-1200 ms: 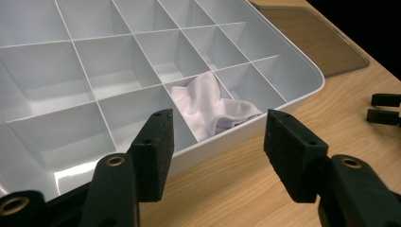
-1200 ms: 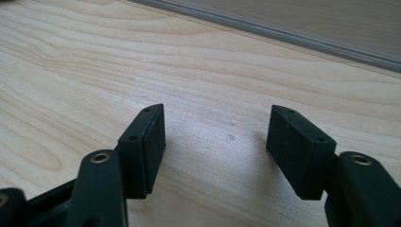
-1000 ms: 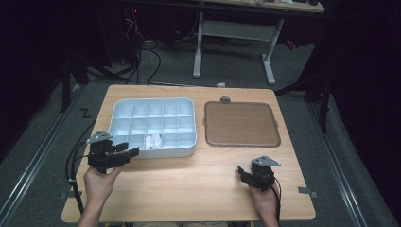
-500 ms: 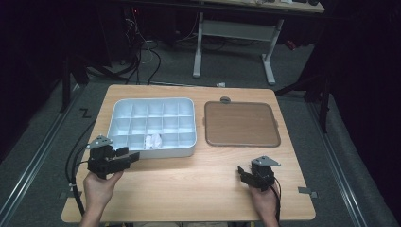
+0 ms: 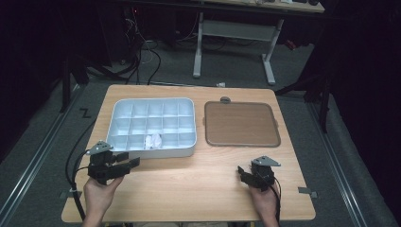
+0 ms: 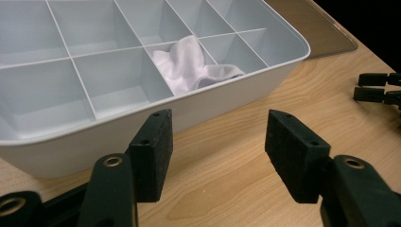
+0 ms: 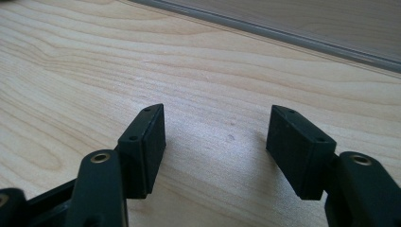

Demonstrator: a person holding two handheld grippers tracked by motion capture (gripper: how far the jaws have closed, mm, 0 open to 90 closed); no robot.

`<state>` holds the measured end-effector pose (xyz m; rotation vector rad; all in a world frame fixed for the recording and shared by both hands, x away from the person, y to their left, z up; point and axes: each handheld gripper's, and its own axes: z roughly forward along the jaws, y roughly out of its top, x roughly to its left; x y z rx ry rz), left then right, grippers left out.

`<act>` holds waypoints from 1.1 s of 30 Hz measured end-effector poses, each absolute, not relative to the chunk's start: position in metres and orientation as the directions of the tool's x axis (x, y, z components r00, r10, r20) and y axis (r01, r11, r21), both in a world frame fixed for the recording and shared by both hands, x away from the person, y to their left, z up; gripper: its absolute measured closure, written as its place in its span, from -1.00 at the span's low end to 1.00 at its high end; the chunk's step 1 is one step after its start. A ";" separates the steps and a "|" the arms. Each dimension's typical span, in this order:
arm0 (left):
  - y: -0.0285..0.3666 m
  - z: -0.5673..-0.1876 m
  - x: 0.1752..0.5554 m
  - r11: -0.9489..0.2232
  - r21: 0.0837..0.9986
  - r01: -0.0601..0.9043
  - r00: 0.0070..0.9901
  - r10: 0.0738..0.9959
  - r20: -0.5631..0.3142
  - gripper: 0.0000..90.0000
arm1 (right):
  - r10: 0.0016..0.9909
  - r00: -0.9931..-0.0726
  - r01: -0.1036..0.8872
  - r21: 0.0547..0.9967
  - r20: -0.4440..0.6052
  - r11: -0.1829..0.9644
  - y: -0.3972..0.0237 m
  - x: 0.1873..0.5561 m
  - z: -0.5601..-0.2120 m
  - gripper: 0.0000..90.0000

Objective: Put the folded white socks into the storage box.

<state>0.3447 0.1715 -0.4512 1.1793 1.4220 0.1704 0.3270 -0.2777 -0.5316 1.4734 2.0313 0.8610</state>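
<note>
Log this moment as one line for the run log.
left gripper: open, empty, near divided tray | right gripper: open, empty, over table | white cloth: in a front-row compartment | brown tray: bare

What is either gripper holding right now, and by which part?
Nothing. The left gripper and the right gripper both stand open over bare table; the white cloth lies in the tray.

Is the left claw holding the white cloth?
No, the left claw stands open over bare table, while the white cloth lies inside a compartment of the tray.
</note>
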 end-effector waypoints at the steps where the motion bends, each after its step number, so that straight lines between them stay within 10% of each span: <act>1: 0.172 -0.452 0.344 0.469 0.702 0.537 0.236 0.715 -0.658 -0.05 | 0.953 -0.302 0.648 0.729 -0.021 0.221 -0.278 0.327 -0.532 -0.15; 33: 0.158 -0.477 0.340 0.478 0.660 0.579 0.210 0.695 -0.687 -0.06 | 0.953 -0.301 0.649 0.729 -0.020 0.220 -0.278 0.327 -0.532 -0.15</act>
